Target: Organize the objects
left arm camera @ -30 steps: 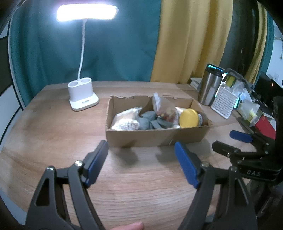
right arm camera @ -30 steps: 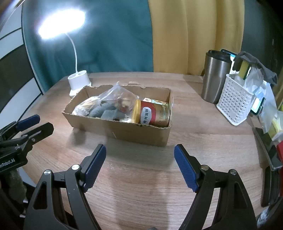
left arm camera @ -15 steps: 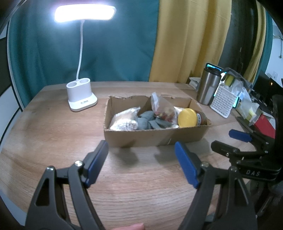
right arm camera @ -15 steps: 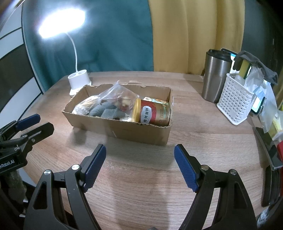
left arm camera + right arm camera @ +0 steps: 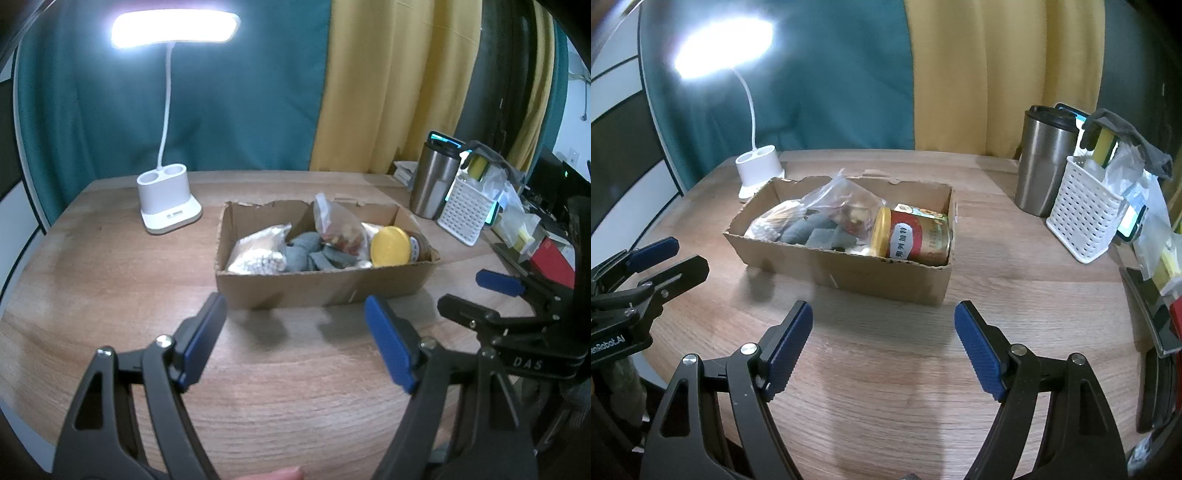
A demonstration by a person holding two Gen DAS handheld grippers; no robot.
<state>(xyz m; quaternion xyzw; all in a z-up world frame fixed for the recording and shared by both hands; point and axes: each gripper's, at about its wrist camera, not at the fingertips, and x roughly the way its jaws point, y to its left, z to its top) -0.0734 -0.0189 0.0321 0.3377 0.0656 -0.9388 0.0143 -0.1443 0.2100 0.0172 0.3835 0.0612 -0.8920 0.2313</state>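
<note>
A: Where do the things being sorted sit?

B: In the shallow brown cardboard box (image 5: pixel 325 291) in the middle of the round wooden table (image 5: pixel 110 280). Lying on its side at the right end is a glass jar with a yellow lid and red label (image 5: pixel 911 237). Left of it are folded grey cloths (image 5: pixel 816 232), a clear plastic bag of reddish-brown snacks (image 5: pixel 341 230) standing up, and at the left end a clear bag of small white pieces (image 5: pixel 260 254).

A: And the grippers?

B: The left gripper (image 5: pixel 295 341) hovers over the table just near of the box, blue pads spread wide, holding nothing. The right gripper (image 5: pixel 882 345) is likewise spread wide and empty, near the box's right corner.

A: What else is there?

B: A lit white desk lamp (image 5: pixel 168 201) at far left; a steel tumbler (image 5: pixel 1043 162) and a white perforated plastic basket (image 5: pixel 1080 218) at far right.
</note>
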